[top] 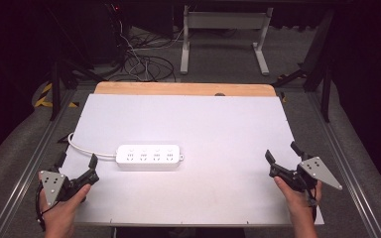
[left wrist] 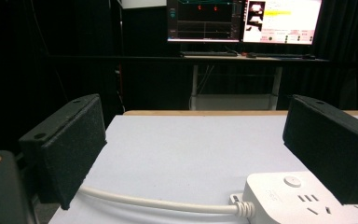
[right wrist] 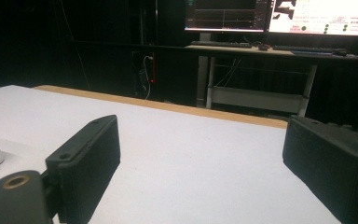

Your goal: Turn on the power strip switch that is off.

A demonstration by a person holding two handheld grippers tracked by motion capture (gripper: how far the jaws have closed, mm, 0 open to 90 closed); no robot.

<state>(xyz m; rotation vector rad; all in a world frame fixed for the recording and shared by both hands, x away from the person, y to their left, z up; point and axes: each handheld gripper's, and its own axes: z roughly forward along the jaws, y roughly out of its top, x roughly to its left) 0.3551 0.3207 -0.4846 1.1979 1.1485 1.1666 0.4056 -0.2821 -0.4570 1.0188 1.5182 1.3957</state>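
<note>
The power strip (top: 149,156) is rigid, light, smooth; grip across its long sides. Left gripper (top: 77,167) and right gripper (top: 281,153) stand wide, empty.

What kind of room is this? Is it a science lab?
Probably a lab or workshop for recording tests. Lit computer monitors stand on a desk at the back, loose black cables lie on the grey floor, and a white rectangular power strip sits alone on a white-topped work table.
</note>
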